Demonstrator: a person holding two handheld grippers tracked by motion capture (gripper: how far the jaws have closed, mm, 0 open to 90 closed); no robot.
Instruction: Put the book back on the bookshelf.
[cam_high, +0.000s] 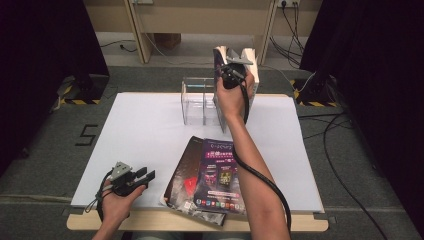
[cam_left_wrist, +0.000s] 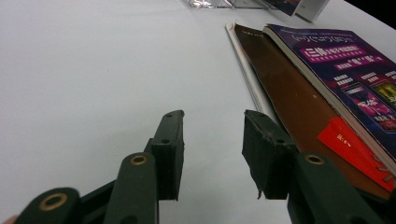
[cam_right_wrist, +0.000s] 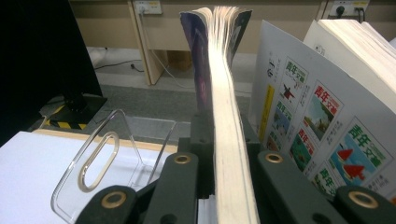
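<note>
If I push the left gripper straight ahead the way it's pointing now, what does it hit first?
Probably nothing soon: the left gripper points over bare white table, open and empty. The magazines lie just right of its line; depth is unclear.

Thin purple-covered magazine (cam_right_wrist: 224, 93) held upright, page edges facing the camera, clamped above the clear acrylic file rack (cam_high: 197, 100). Just beside a white-backed magazine (cam_right_wrist: 303, 112) already standing there.

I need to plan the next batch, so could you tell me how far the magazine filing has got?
Done: one white magazine already stands in the clear rack. In hand: the right gripper is shut on a purple magazine, upright over the rack. Left: two magazines lie on the table by the open left gripper.
</note>
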